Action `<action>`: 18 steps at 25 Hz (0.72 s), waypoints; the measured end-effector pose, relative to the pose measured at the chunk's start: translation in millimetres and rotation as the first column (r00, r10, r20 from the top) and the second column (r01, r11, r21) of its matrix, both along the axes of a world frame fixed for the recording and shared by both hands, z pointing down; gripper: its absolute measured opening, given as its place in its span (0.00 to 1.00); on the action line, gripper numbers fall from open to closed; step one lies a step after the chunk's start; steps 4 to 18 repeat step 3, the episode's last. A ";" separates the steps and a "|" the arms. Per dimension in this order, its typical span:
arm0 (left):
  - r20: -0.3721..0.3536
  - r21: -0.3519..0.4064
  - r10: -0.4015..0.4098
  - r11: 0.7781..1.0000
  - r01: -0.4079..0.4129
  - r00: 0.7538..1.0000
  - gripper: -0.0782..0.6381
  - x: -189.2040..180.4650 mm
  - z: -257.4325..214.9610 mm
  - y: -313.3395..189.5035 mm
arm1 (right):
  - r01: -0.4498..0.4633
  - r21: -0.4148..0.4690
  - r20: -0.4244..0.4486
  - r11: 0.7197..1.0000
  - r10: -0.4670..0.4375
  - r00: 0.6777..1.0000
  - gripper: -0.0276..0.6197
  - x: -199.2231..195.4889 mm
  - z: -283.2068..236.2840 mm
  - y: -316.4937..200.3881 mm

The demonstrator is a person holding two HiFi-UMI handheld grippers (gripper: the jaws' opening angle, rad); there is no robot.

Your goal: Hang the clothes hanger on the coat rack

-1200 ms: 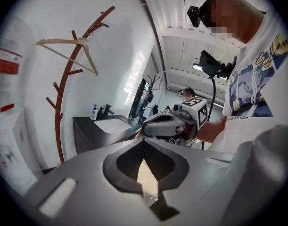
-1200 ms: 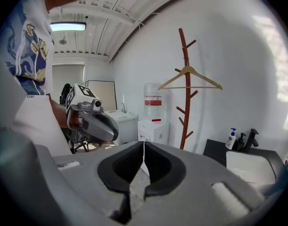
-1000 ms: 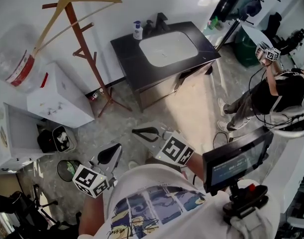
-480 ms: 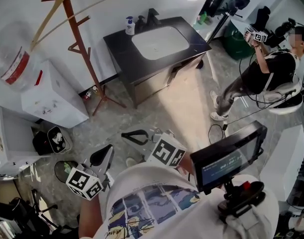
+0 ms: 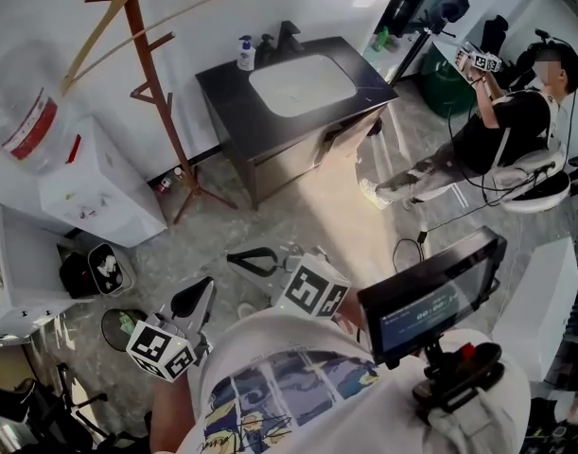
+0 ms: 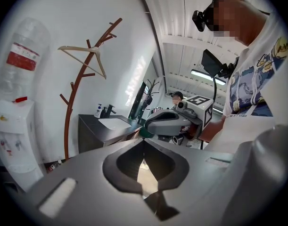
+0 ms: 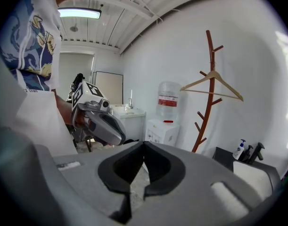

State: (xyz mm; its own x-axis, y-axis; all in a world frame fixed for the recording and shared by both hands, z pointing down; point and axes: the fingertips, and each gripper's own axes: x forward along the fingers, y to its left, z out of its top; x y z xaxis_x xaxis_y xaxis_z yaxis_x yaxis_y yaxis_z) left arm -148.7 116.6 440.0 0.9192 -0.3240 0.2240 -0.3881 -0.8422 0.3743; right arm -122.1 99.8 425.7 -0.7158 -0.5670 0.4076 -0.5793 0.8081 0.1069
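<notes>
A pale wooden clothes hanger (image 5: 137,8) hangs by its hook on the top of the brown branch-shaped coat rack (image 5: 166,112), which stands against the white wall. Both grippers are held low near my body, well away from the rack. My left gripper (image 5: 196,296) is shut and empty, as is my right gripper (image 5: 243,257). In the left gripper view the hanger (image 6: 85,55) shows on the rack (image 6: 74,102) beyond the closed left gripper (image 6: 144,142). The right gripper view has the hanger (image 7: 212,84) on the rack (image 7: 209,93) past the closed right gripper (image 7: 144,145).
A dark vanity with a white sink (image 5: 303,83) stands right of the rack. A water dispenser (image 5: 95,192) with its bottle (image 5: 24,112) is to the left, a small bin (image 5: 104,268) below it. A seated person (image 5: 511,121) is at far right. A monitor (image 5: 430,296) is at my chest.
Both grippers have drifted a little to the left in the head view and stay shut. The hanger stays on the rack. The person at the right has shifted.
</notes>
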 end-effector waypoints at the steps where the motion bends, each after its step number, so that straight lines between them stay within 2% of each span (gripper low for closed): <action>1: -0.004 0.002 0.002 1.000 -0.002 1.000 0.11 -1.1 2.9 0.2 | 0.000 0.002 -0.001 1.000 0.000 1.000 0.05 -0.6 -0.1 -0.9; 18: -0.010 0.005 0.005 1.000 -0.005 1.000 0.11 -3.1 7.5 0.2 | 0.000 0.006 -0.004 1.000 0.000 1.000 0.05 -1.8 0.4 -2.4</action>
